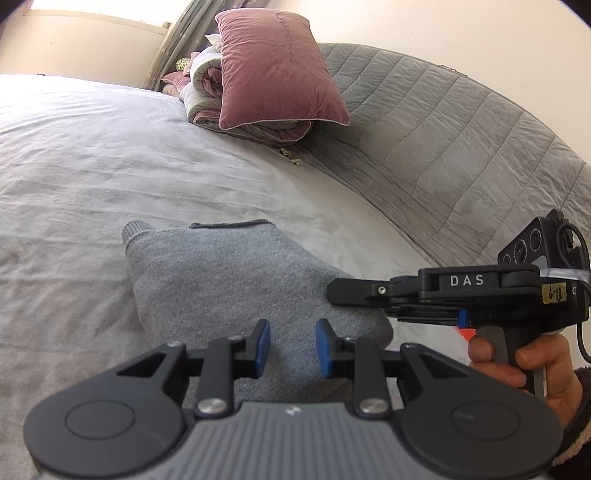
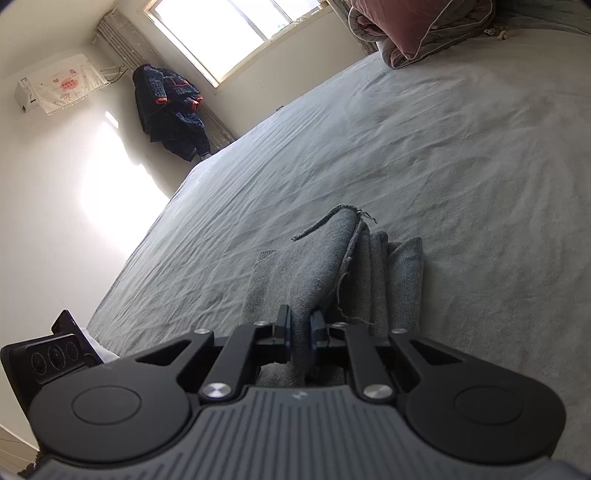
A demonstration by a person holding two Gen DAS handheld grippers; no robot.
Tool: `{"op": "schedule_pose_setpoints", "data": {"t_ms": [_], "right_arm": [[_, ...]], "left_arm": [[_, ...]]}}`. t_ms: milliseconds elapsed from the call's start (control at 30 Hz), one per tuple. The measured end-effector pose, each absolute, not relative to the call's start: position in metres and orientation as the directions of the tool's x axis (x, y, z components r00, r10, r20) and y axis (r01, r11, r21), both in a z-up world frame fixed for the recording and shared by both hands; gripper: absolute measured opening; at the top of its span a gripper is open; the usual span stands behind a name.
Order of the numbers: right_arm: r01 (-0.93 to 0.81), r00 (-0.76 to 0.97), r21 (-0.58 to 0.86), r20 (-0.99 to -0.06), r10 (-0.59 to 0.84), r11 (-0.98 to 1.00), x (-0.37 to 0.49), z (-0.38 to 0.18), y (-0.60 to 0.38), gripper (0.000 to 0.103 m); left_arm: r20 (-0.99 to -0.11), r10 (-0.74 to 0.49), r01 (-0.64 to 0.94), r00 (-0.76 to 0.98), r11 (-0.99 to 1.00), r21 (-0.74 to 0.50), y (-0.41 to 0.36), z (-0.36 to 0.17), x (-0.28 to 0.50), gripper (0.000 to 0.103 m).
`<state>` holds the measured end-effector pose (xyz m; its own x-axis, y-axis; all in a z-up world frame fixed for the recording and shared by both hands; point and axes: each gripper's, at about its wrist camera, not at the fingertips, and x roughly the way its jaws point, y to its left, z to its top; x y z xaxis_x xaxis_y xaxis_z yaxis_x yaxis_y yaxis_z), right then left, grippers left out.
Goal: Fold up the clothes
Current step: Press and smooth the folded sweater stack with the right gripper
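Grey knit is filling the near middle of both views: a folded grey sweater (image 1: 236, 280) is lying on the bed (image 1: 92, 166), near the edge closest to the cameras. In the left wrist view the left hand-held gripper (image 1: 291, 349) is hovering just over the sweater's near end, its blue pads (image 1: 263, 347) standing apart with only cloth showing below the gap; whether they are touching the knit is hard to say. To its right, the right hand-held gripper (image 1: 334, 291) is reaching in side-on, held by a hand (image 1: 517, 365) whose sleeve is cut off at the frame edge.

In the right wrist view the right hand-held gripper (image 2: 300, 334) is clamped on a raised fold of the sweater (image 2: 332, 266), the pads nearly together with the cloth pinched between them. The layers beyond are standing up in ridges, and a frayed edge with loose threads is trailing off the top. The lower part of the garment is hidden behind the gripper body.

Farther off, the pale sheet is running wrinkled toward a pink pillow (image 1: 277, 70) leaning on a bundled quilt (image 1: 207, 103), beside a grey quilted headboard (image 1: 461, 129). A small object near the quilt is too small to identify. Across the room a dark garment (image 2: 170, 114) is hanging by a bright window (image 2: 236, 33), whose glare is washing out the wall.
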<state>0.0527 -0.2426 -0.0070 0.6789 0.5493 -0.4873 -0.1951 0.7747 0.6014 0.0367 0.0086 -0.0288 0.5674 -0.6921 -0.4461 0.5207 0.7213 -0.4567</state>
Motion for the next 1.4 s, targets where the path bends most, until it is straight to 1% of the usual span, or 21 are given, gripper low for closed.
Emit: {"op": "schedule_pose_setpoints", "data": {"t_ms": [67,133,167,200,300,367,400,667,967,1200,1233,1300,1400], "right_arm": [[-0.197,0.677,0.591,-0.495,0.544,0.782,0.052,-0.007,-0.245,0.011],[-0.188,0.675,0.558,-0.525,0.519,0.808,0.053,-0.011,-0.244,0.012],[-0.181,0.673,0.536,-0.544,0.501,0.825,0.054,-0.013,-0.243,0.017],[-0.175,0.673,0.516,-0.559,0.484,0.839,0.055,-0.015,-0.242,0.018],[-0.18,0.684,0.504,-0.553,0.476,0.845,0.052,-0.013,-0.243,0.023],[-0.184,0.692,0.495,-0.548,0.469,0.849,0.051,-0.012,-0.244,0.03],[-0.185,0.699,0.489,-0.544,0.464,0.852,0.05,-0.011,-0.245,0.031],[-0.213,0.686,0.506,-0.531,0.497,0.836,0.05,-0.007,-0.25,0.031],[-0.168,0.617,0.647,-0.519,0.591,0.743,0.045,-0.008,-0.26,0.031],[-0.088,0.571,0.737,-0.514,0.64,0.67,0.045,-0.017,-0.267,0.033],[-0.08,0.57,0.743,-0.513,0.642,0.664,0.045,-0.018,-0.268,0.033],[-0.063,0.568,0.755,-0.511,0.645,0.653,0.045,-0.019,-0.271,0.038],[-0.045,0.556,0.757,-0.523,0.646,0.652,0.044,-0.024,-0.27,0.038]], "left_arm": [[-0.448,-0.69,0.519,0.569,0.724,-0.455,0.009,-0.029,0.037,0.026],[-0.462,-0.68,0.517,0.569,0.733,-0.442,0.008,-0.03,0.038,0.026],[-0.468,-0.677,0.518,0.568,0.736,-0.436,0.007,-0.031,0.038,0.026],[-0.474,-0.673,0.518,0.567,0.739,-0.429,0.006,-0.032,0.038,0.026],[-0.473,-0.675,0.522,0.566,0.738,-0.428,0.004,-0.033,0.038,0.026],[-0.47,-0.679,0.521,0.565,0.734,-0.435,0.003,-0.033,0.039,0.026],[-0.469,-0.681,0.519,0.562,0.732,-0.441,0.003,-0.034,0.039,0.026],[-0.475,-0.694,0.548,0.54,0.719,-0.427,-0.01,-0.036,0.037,0.026],[-0.454,-0.67,0.504,0.588,0.742,-0.443,0.013,-0.027,0.042,0.026],[-0.47,-0.656,0.498,0.59,0.754,-0.427,0.013,-0.029,0.043,0.026],[-0.474,-0.657,0.501,0.587,0.754,-0.425,0.012,-0.03,0.043,0.026],[-0.484,-0.655,0.509,0.58,0.755,-0.413,0.008,-0.032,0.042,0.026],[-0.504,-0.647,0.522,0.573,0.761,-0.384,0.001,-0.036,0.04,0.026]]}}
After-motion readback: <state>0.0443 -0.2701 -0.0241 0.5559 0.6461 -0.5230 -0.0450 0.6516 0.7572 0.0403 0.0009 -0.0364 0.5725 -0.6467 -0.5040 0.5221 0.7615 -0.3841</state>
